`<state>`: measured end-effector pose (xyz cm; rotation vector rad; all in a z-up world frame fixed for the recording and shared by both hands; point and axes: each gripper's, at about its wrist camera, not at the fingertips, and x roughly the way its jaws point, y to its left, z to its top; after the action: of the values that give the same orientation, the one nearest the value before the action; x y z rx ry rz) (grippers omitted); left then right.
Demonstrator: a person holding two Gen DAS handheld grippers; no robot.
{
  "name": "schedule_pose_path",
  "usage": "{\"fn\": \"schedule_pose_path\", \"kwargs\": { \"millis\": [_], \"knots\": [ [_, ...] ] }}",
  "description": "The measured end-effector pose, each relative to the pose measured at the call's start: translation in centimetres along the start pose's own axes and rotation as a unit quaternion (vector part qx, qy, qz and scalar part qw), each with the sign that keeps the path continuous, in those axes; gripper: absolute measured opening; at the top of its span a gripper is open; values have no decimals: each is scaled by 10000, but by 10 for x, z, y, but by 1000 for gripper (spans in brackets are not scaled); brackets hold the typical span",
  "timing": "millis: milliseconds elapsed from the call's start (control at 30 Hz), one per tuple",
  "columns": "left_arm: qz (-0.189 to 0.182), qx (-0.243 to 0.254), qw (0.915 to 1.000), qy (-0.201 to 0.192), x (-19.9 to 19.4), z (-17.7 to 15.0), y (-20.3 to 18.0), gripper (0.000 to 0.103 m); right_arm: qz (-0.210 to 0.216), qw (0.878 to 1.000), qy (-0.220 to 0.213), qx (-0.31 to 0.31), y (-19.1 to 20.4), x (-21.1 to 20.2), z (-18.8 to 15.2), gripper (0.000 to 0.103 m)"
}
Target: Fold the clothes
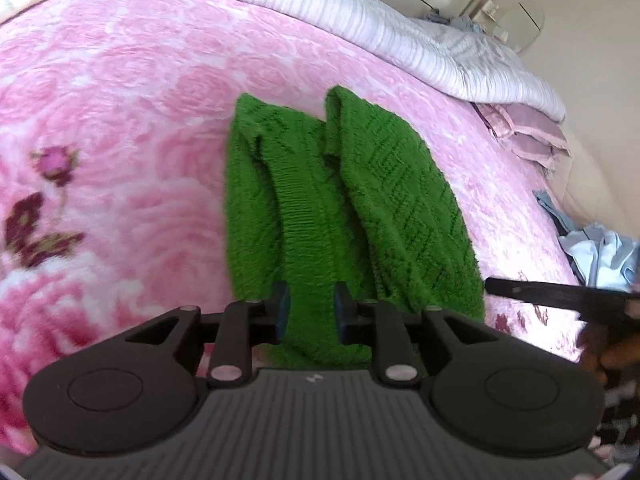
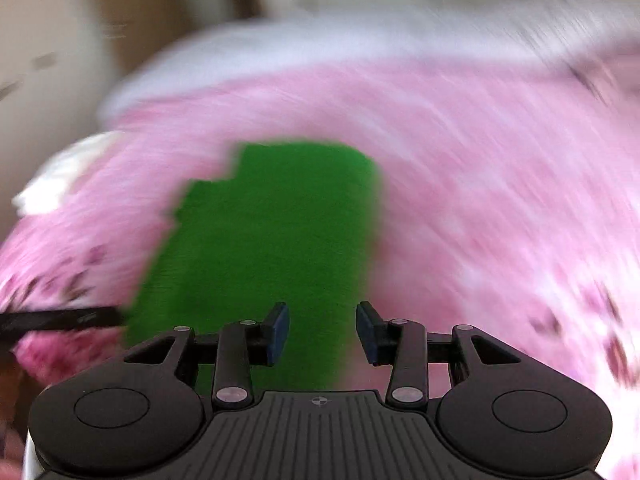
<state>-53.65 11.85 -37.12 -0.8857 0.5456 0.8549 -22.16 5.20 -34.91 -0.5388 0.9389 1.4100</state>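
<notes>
A green knitted garment (image 1: 340, 200) lies folded in long layers on a pink floral blanket (image 1: 120, 120). My left gripper (image 1: 310, 308) is at its near end, and the blue pads press on the ribbed band that runs between them. In the right wrist view, which is badly blurred, the same garment (image 2: 272, 240) appears as a green block. My right gripper (image 2: 322, 330) hangs open over its near right edge with nothing clamped. A black finger of the right gripper (image 1: 540, 292) pokes in from the right in the left wrist view.
A white ribbed quilt (image 1: 360, 12) lies along the far side of the bed. Pink pillows (image 1: 528, 136) sit at the far right corner. A pile of pale blue clothes (image 1: 600, 252) lies at the right edge. Pink blanket spreads to the left of the garment.
</notes>
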Motion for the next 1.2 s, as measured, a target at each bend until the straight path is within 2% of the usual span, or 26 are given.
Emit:
{"fn": "schedule_pose_path", "kwargs": {
  "millis": [100,200,333,433,667,867,933,1000,1100,1200],
  "knots": [
    [-104,-10,9999,86,11,14,-7,22,-233,9984,402,323,-20,23,23,41],
    [-205,-42,9997,113,21,32,-11,24,-195,9980,518,313,-24,39,49,41],
    [-187,12,9998,96,41,61,-17,28,-296,9980,563,58,-18,65,82,41],
    [-314,-96,9994,89,55,77,-17,31,-407,9966,677,-221,-9,84,97,41],
    [-465,-409,9978,235,97,103,0,33,-445,9942,746,-641,-3,110,103,40],
    [-733,-655,9948,264,124,114,11,36,-324,9918,885,-867,4,119,109,31],
    [-873,-757,9929,281,131,116,13,33,-271,9920,917,-823,3,122,111,30],
    [-1015,-673,9921,297,130,117,12,15,-203,9926,954,-722,3,122,113,26],
    [-1144,-634,9913,145,111,122,16,11,31,9935,997,-545,5,119,117,13],
    [-1110,-684,9914,47,92,129,26,11,175,9932,933,-678,18,114,121,12]
  ]
}}
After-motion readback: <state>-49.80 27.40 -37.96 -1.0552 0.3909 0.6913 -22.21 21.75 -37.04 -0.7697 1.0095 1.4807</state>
